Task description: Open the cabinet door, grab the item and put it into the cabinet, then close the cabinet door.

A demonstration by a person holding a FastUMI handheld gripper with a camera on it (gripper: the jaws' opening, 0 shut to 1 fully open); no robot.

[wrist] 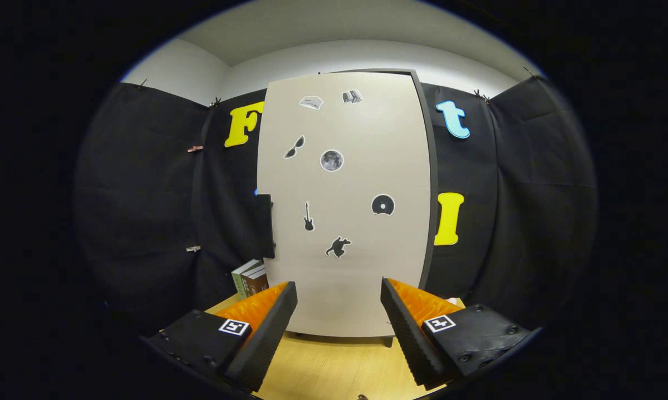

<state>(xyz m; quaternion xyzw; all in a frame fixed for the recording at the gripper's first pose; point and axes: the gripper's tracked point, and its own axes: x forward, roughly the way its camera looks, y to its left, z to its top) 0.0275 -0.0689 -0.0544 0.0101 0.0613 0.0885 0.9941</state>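
A tall cabinet stands on the wooden table straight ahead of me, its pale door (345, 205) shut and dotted with several small black stickers. A dark handle (265, 225) sticks out from the door's left edge. Left of the cabinet's foot, just beyond my left finger, stand two or three upright books (250, 278). My gripper (339, 305) is open, with nothing between its fingers, and it is held a short way in front of the door's lower part without touching it.
The light wooden table (334, 366) runs under my fingers up to the cabinet's base. Black cloth walls close the booth on the left, behind and on the right, with a white wall and ceiling above.
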